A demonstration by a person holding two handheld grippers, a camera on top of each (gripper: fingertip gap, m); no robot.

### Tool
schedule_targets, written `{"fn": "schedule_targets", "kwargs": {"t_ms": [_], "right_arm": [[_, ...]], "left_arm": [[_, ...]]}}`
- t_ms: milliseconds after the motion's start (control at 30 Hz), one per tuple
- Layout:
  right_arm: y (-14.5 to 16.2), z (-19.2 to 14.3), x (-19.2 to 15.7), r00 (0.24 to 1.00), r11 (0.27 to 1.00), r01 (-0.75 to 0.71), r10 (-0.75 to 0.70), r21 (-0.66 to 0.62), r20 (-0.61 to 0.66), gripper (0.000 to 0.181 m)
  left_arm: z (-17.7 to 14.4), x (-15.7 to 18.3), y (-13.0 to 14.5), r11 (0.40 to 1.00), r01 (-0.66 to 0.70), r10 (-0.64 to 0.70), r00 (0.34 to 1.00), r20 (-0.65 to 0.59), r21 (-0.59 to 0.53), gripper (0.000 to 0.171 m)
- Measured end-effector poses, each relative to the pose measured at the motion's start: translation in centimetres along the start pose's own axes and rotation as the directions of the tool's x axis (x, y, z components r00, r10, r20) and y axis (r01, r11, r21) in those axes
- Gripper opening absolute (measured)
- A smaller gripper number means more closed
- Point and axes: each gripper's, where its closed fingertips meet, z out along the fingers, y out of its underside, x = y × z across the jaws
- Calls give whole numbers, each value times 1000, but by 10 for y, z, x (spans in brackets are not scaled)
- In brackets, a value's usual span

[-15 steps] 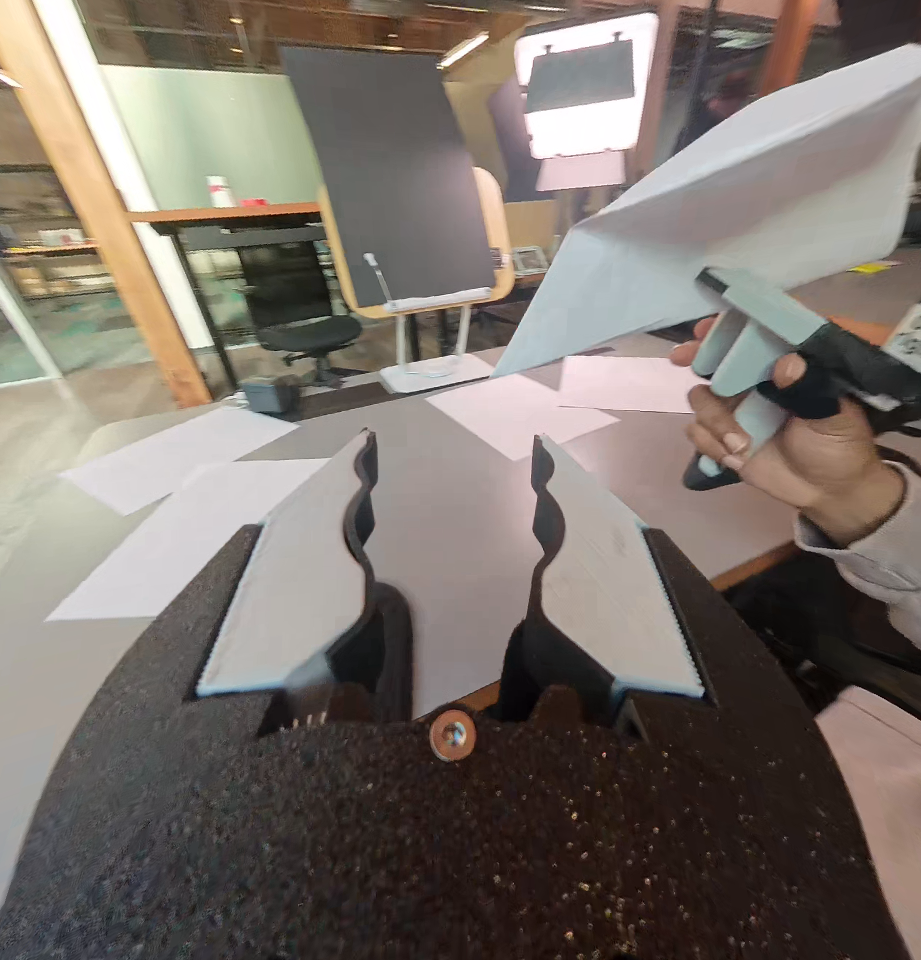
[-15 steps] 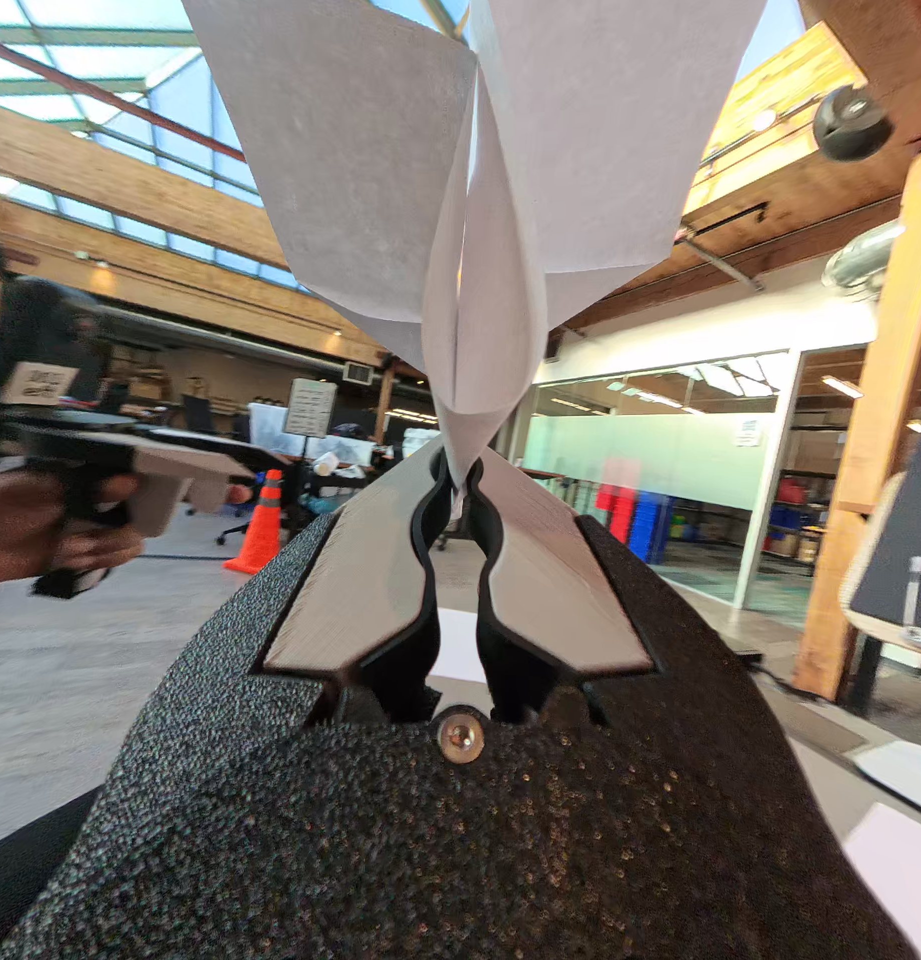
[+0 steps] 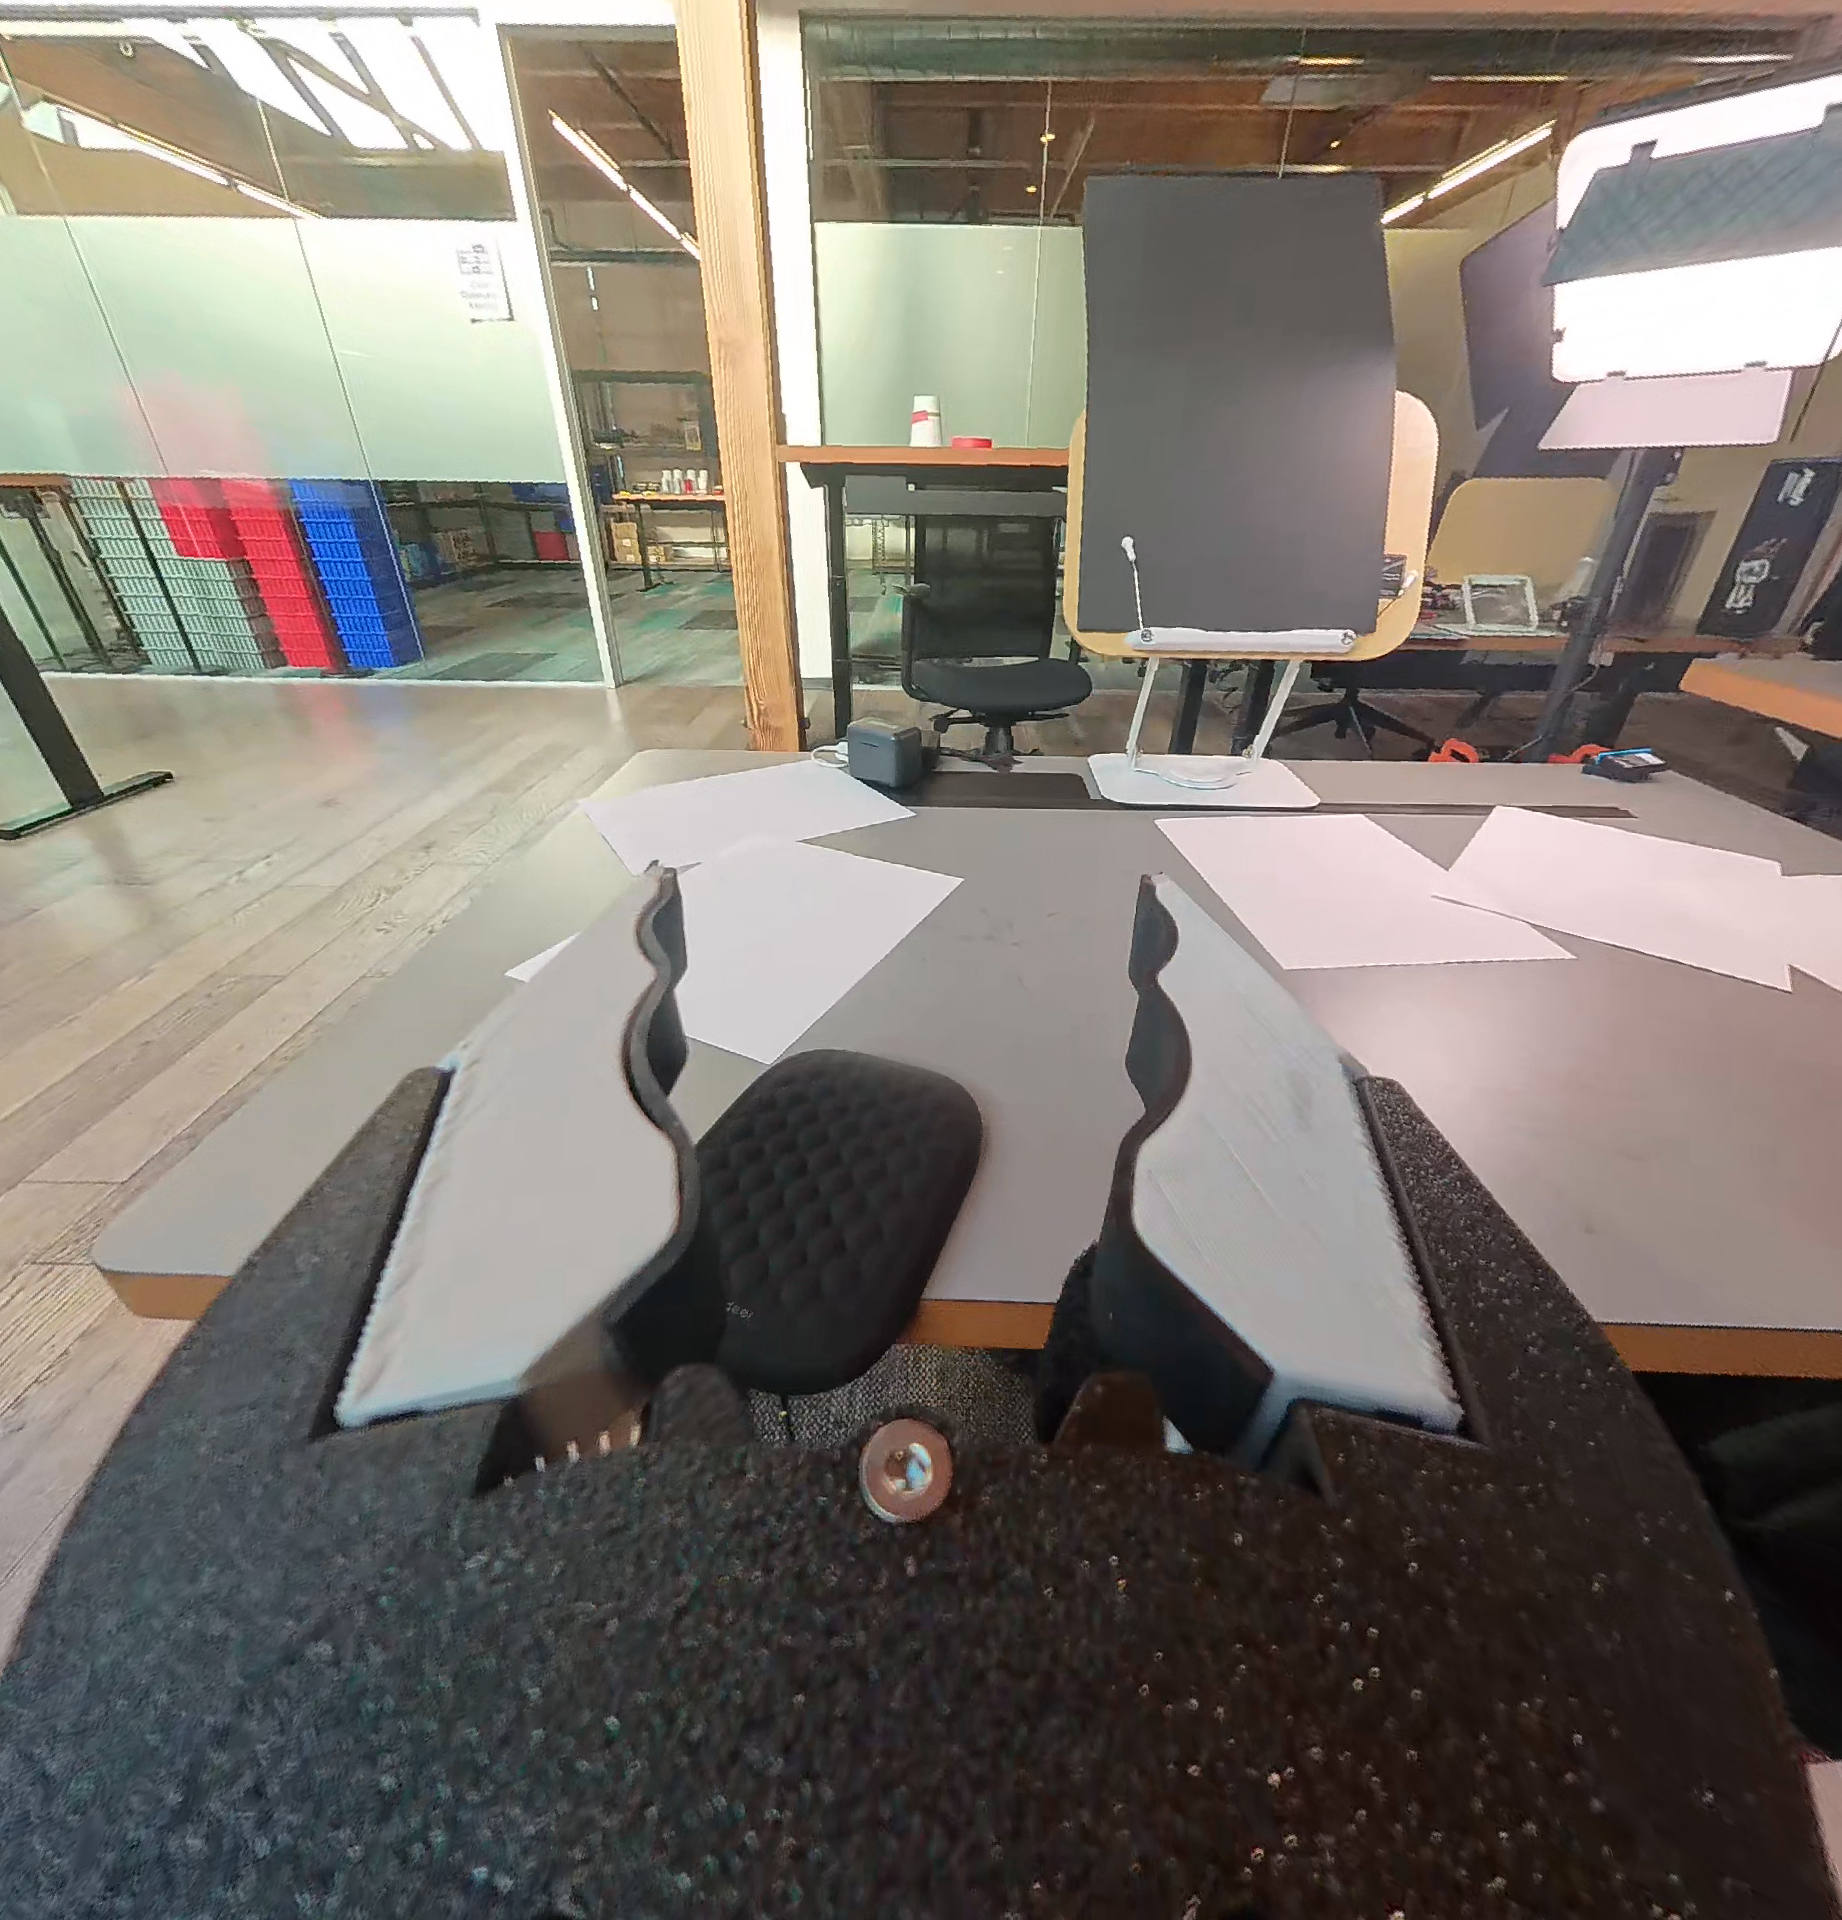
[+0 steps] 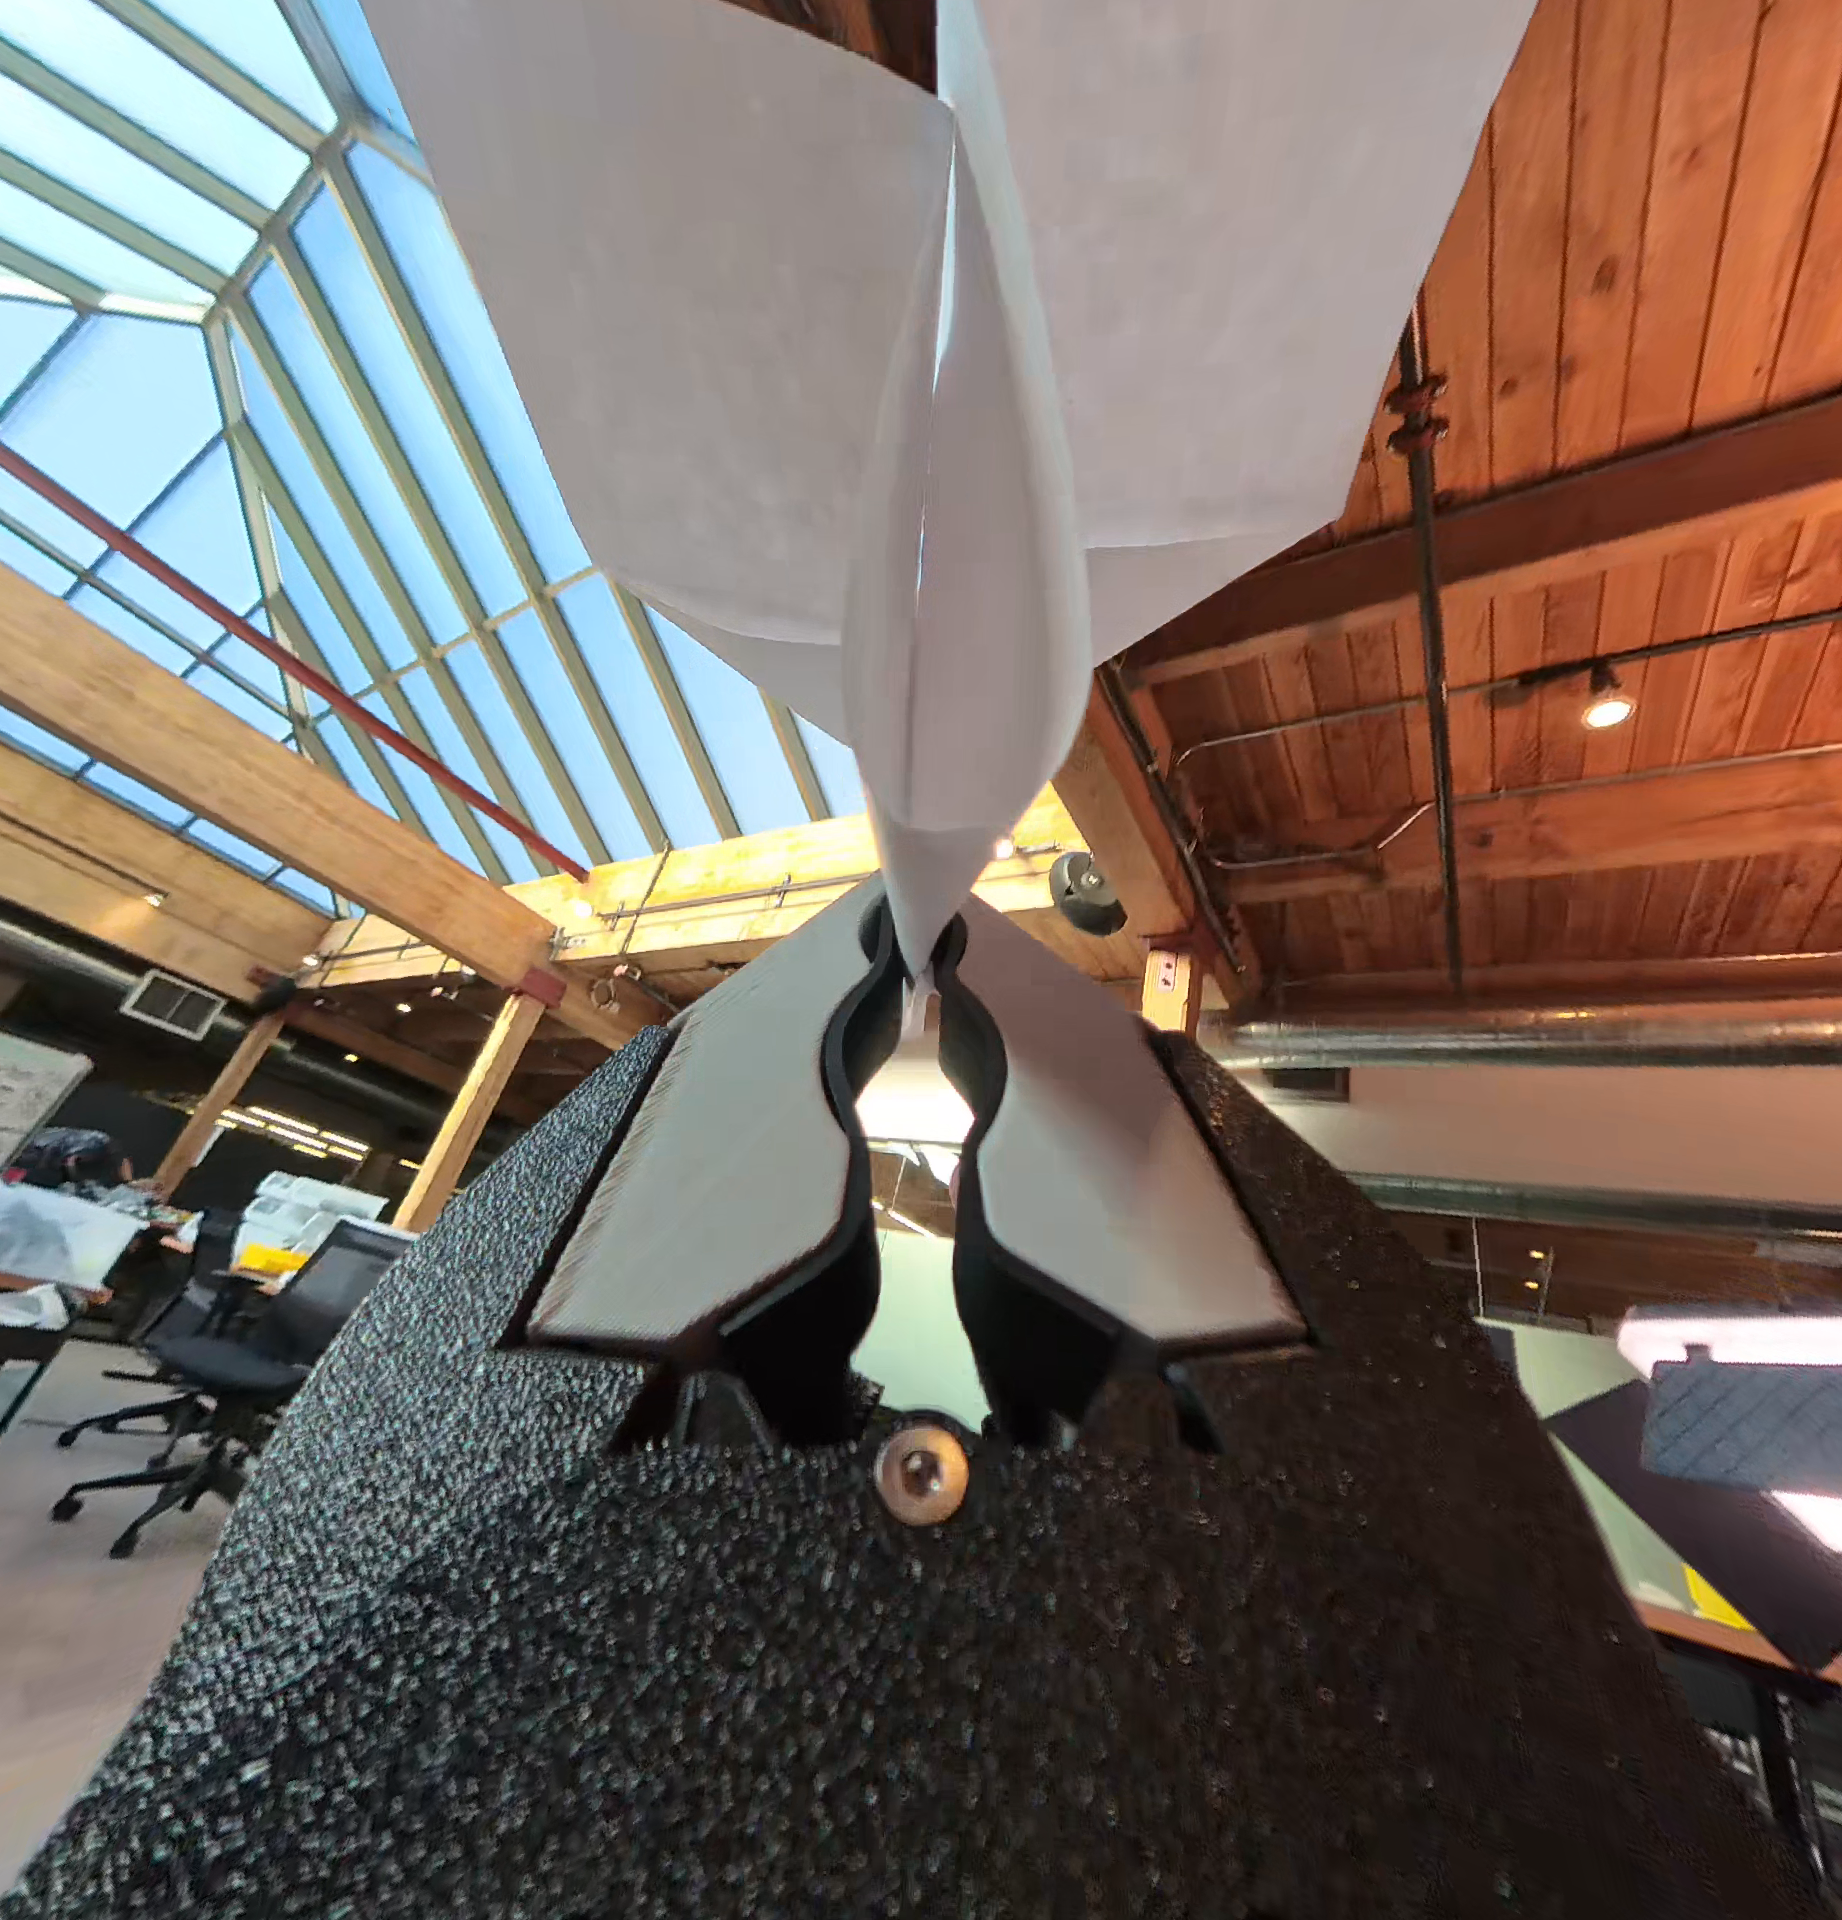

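My left gripper [image 3: 901, 904] has swung away from the other hand: half a second ago it looked across at the right hand and the folded paper, now it faces level over the grey table [image 3: 1519, 1143] and neither shows in its view. Its jaws stand wide with nothing between them; a black chair armrest [image 3: 834, 1195] sits below the gap at the table's near edge, not touched. Flat white sheets [image 3: 803, 935] lie scattered on the table ahead, and a black board on a white stand [image 3: 1234, 416] stands at the far edge. My right gripper [image 4: 922, 940] has tipped up more than before, so skylight and wooden ceiling [image 4: 1623, 312] now fill its view in place of the room. It stays clamped, jaws nearly together, on the bottom point of the folded paper [image 4: 958, 520], which fans upward and outward from the fingertips, with its central crease in line with the gap. The paper is held in the air, clear of the table.
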Motion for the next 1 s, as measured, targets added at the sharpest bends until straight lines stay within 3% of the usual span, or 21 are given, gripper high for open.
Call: {"fn": "schedule_targets", "kwargs": {"t_ms": [167, 533, 667, 800, 1000], "right_arm": [[-51, -15, 7, 1000, 997, 2, -1, 80, -15, 0], [-102, -41, 29, 995, 976, 46, -26, 212, -98, 0], [-107, -45, 21, 992, 963, 78, -48, 259, -120, 0], [-52, -23, 1, 993, 975, 37, -10, 218, -121, 0], [99, 29, -44, 993, 997, -77, 79, 23, -87, 0]], "left_arm": [[-13, 2, 0, 1000, 12, -12, 1000, 6, 3, 85], [-24, -10, 1, 1000, -7, 7, 998, 63, -5, 84], [-26, -9, 8, 1000, -13, 14, 998, 67, -26, 83], [-29, -3, 18, 998, -26, 29, 998, 59, -52, 82], [-29, 1, 33, 996, -38, 43, 998, 56, -85, 81]]}}
